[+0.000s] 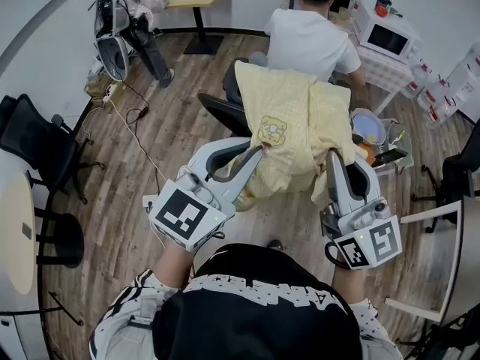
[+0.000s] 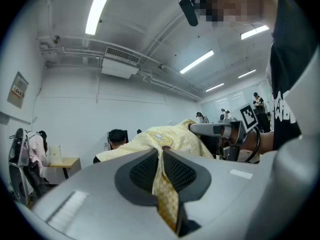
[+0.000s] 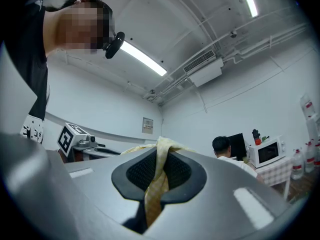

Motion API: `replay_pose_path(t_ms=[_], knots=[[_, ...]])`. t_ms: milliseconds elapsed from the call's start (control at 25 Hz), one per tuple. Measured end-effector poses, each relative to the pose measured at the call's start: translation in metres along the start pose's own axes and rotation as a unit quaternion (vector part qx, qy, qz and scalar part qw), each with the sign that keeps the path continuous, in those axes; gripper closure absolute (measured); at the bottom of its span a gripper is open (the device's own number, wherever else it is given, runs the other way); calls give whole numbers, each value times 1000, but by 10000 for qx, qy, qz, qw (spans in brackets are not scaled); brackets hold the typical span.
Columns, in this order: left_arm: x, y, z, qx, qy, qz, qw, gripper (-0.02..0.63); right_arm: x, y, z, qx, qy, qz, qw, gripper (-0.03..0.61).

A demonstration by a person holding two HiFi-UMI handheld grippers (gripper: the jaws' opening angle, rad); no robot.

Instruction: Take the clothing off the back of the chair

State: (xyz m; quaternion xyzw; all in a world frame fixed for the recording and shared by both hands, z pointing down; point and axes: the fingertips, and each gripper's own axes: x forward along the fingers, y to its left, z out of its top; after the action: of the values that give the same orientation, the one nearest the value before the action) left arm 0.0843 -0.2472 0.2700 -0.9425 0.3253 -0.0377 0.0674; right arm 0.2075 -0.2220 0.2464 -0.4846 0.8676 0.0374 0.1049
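A pale yellow checked garment (image 1: 289, 126) with a small bear patch hangs spread in the air between my two grippers, above a dark chair (image 1: 223, 111). My left gripper (image 1: 259, 150) is shut on the garment's lower left part; in the left gripper view the yellow cloth (image 2: 162, 184) is pinched between the black pads. My right gripper (image 1: 331, 156) is shut on the right part, with cloth (image 3: 159, 176) squeezed between its pads. Both grippers are held high, roughly level. The chair's back is mostly hidden behind the garment.
A person in a white shirt (image 1: 304, 40) sits just beyond the chair at a desk. A microwave (image 1: 386, 34) stands on a table at the right. A black chair (image 1: 34, 141) and round stool (image 1: 64, 238) stand left; cables (image 1: 135, 126) run over the wood floor.
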Motion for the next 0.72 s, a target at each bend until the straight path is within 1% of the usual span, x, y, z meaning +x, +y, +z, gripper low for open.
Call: replay_pose_path(t_ms=[80,160,280,520,720], knots=[[-6,-1,-4,33,-32,-71,10000,581,-3,6,-2,-46,-24,-21,10000,538],[-12,-5,-7,-26,29,-149,9999,581,-5,12,-4,-113,-54,-54,9999,538],[-18,-6,-6,-31,-155,-220,9996,581,-7,17,-2,-155,-109,-128,9997,538],[-23,-11,8,44,-342,-292,9990,581,-15,24,8,-349,-117,-322,9988,538],[-27,-11,9,23,-370,-211,9991,581,-19,30,8,-432,-47,-431,9981,538]])
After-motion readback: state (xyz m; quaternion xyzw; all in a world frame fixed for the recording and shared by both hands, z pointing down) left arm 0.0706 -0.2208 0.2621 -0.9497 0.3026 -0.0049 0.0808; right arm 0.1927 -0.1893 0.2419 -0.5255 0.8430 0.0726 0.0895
